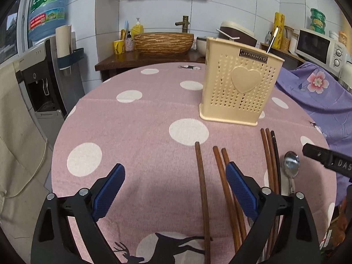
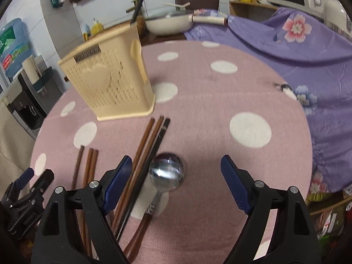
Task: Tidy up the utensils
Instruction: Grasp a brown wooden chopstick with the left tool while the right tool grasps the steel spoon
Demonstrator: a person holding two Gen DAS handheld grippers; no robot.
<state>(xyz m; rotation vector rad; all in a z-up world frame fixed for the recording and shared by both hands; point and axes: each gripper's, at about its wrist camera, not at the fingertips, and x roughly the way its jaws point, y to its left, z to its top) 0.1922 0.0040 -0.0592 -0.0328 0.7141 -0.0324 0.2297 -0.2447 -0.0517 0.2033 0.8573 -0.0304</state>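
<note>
A cream perforated utensil holder (image 1: pixel 239 88) with a heart stands on the pink dotted tablecloth (image 1: pixel 132 132); one dark chopstick sticks out of its top. It also shows in the right wrist view (image 2: pixel 110 83). Several brown chopsticks (image 1: pixel 202 187) lie flat in front of it, with a dark one beside them (image 2: pixel 154 147). A metal spoon (image 2: pixel 166 172) with a wooden handle lies to their right, also in the left wrist view (image 1: pixel 290 164). My left gripper (image 1: pixel 175 182) is open above the cloth, left of the chopsticks. My right gripper (image 2: pixel 177 172) is open, straddling the spoon bowl.
A purple flowered cloth (image 2: pixel 308 50) covers the area to the right. Behind the table are a wicker basin (image 1: pixel 162 43), a rice cooker (image 1: pixel 237 33), a white pan (image 2: pixel 171 22) and a microwave (image 1: pixel 316 46). A water dispenser (image 1: pixel 44 77) stands at the left.
</note>
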